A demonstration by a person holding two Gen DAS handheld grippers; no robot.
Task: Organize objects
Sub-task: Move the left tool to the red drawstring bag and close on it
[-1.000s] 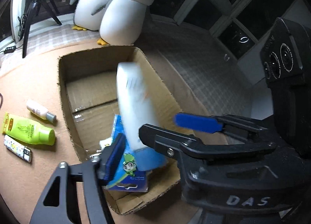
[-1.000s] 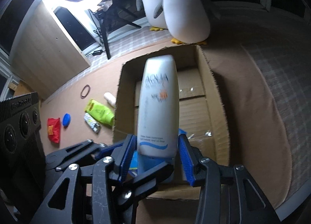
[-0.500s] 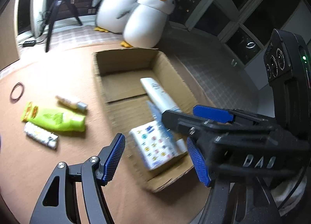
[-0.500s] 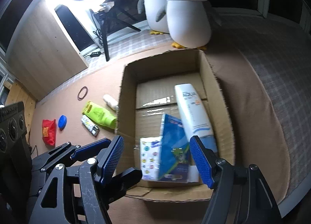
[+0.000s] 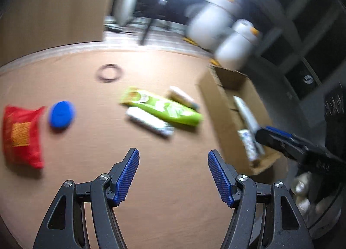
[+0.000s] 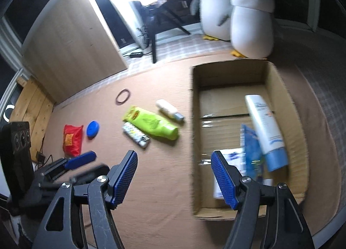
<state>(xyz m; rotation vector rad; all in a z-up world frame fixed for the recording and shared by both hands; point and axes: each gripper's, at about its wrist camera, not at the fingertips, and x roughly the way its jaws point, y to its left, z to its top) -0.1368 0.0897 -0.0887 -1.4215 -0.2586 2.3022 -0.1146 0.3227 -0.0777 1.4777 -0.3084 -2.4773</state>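
Step in hand: a white tube (image 6: 265, 126) lies in the cardboard box (image 6: 229, 69); a fresh item is being sought.
Right tongs (image 6: 174, 178): jaws have just been opening, nothing is gripped.
Left tongs (image 5: 174, 176): released, empty, over bare floor.
Items outside the box: green tube (image 5: 161, 108), small bottle (image 5: 182, 97), patterned strip (image 5: 149, 122), blue disc (image 5: 61, 114), red pouch (image 5: 20, 135).
Next move: probably the tongs lowered astride the nearest tube and closed across its width.
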